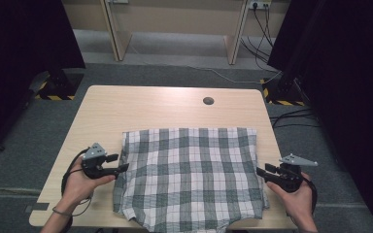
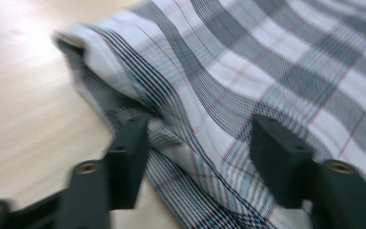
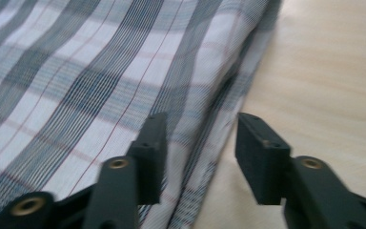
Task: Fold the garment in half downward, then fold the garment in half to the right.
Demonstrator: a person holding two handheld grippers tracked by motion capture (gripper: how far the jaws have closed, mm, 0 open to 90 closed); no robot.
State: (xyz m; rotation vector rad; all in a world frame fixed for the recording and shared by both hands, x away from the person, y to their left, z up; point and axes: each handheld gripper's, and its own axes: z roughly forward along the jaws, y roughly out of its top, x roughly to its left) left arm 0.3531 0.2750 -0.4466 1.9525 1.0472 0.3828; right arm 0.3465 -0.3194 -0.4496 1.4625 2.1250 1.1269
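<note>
Two grippers, the left gripper (image 1: 122, 162) and the right gripper (image 1: 262, 169), are seen with jaws apart and nothing clamped beside the checked cloth (image 1: 189, 177), which is laid folded on the table (image 1: 150, 104) near its front edge, so one fold is judged done and further folding is probably left.

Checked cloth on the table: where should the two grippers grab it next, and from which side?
Probably by its two side edges. The checked cloth lies flat and folded, and its side hems are layered ridges standing slightly off the table. Bring the left gripper in level from the cloth's left and the right gripper from its right. Both stand open just beside those edges, so one jaw could slip under the fold.
</note>
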